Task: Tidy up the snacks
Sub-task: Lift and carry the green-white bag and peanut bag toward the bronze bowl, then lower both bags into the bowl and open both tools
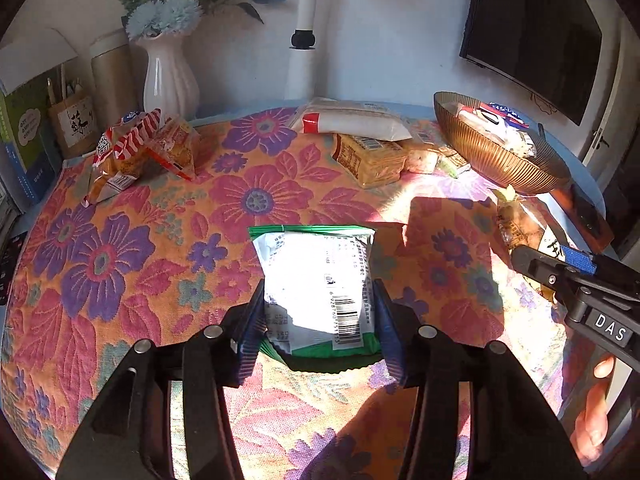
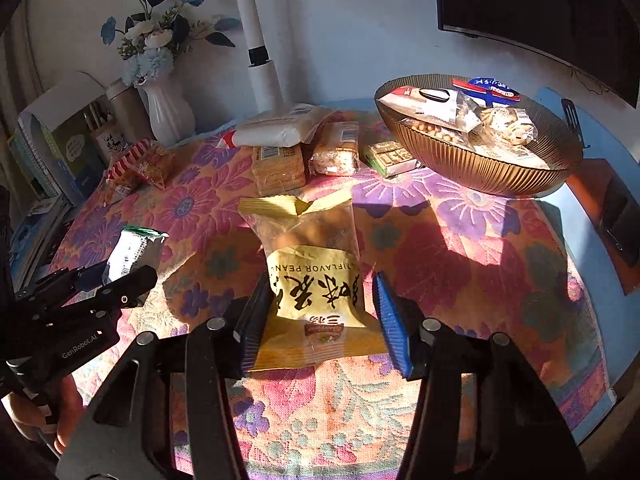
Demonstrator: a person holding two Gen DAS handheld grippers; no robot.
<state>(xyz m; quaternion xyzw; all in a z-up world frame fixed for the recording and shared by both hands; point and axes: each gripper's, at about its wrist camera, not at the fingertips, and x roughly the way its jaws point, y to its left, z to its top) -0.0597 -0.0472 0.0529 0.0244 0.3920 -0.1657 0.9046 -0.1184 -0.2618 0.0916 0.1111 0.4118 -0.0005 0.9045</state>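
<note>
Snacks lay scattered over a flowered tablecloth (image 1: pixel 120 264), and in the left wrist view the left gripper (image 1: pixel 320 332) was clamped on a green-and-white packet (image 1: pixel 316 280), its blue pads pressing both sides near the barcode end. The packet's long axis ran straight away from the camera, its green sealed edge pointing toward the far wall. This view alone showed the printed back of that packet in full; at its right edge the right gripper (image 1: pixel 560 272) appeared only from the side, with a yellowish bag partly hidden behind it. In the right wrist view, the right gripper (image 2: pixel 320 312) gripped a yellow peanut bag (image 2: pixel 312 280) by its lower half, the left pad against the bag and the right pad close at its edge. The bag stood lengthwise away from the camera, clear top pointing toward a ribbed brown bowl (image 2: pixel 480 172) that already held several packets. At the left, the left gripper (image 2: pixel 120 276) showed holding its packet tilted.
</note>
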